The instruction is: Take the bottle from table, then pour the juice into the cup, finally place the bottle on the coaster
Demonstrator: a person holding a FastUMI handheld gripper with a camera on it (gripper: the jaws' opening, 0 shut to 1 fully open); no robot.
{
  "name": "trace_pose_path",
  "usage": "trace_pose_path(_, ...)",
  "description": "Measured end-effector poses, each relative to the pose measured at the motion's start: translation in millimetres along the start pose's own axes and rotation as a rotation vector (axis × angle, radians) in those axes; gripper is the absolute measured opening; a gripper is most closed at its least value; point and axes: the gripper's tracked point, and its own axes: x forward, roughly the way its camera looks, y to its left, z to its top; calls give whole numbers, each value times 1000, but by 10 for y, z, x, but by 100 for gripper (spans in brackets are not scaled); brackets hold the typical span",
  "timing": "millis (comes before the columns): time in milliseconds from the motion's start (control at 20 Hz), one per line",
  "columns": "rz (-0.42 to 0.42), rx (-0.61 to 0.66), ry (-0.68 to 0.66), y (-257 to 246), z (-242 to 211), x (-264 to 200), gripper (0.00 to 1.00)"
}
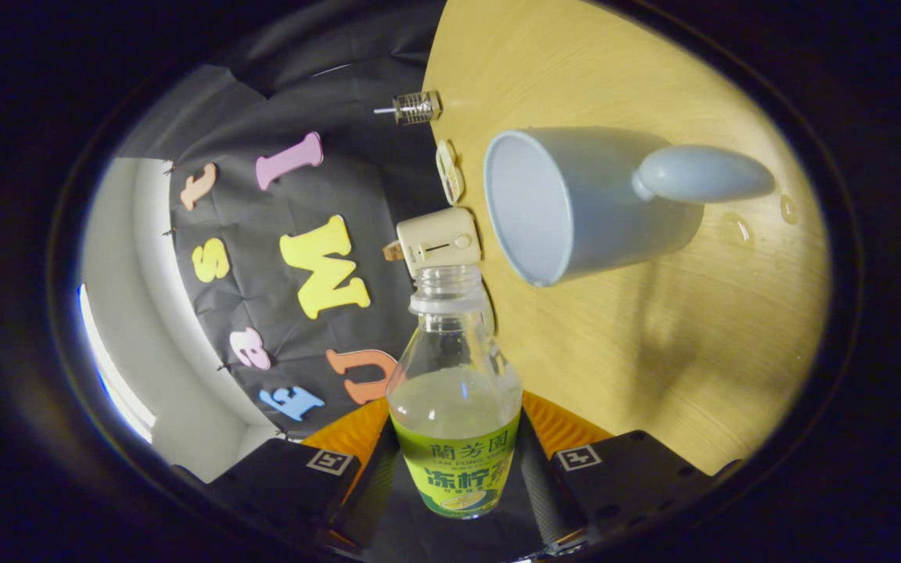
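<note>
I am holding the bottle (454, 407) between the two fingers of the claw (454, 477), which are pressing on its labelled body from either side. Its cap is off and the open mouth is pointing toward 12 o'clock, with pale juice sitting low in the body. The whole view is rolling sideways, so I judge I am tipping toward the pour. The grey cup (576, 207) is lying at about 1 o'clock from the bottle mouth, near but not touching, its opening facing the bottle. A small cream box (439, 240) is sitting just beyond the mouth. Drops are lying on the desk (693, 352) past the cup. The risk: the mouth is not over the rim, so juice may spill onto the desk.
</note>
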Motion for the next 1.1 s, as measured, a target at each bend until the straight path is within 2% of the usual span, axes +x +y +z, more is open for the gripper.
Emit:
trace_pose_path(700,54,140,8,293,-86,-72,79)
trace_pose_path(900,103,189,-28,441,22,-127,79)
trace_pose_path(1100,128,190,-6,538,-3,-119,79)
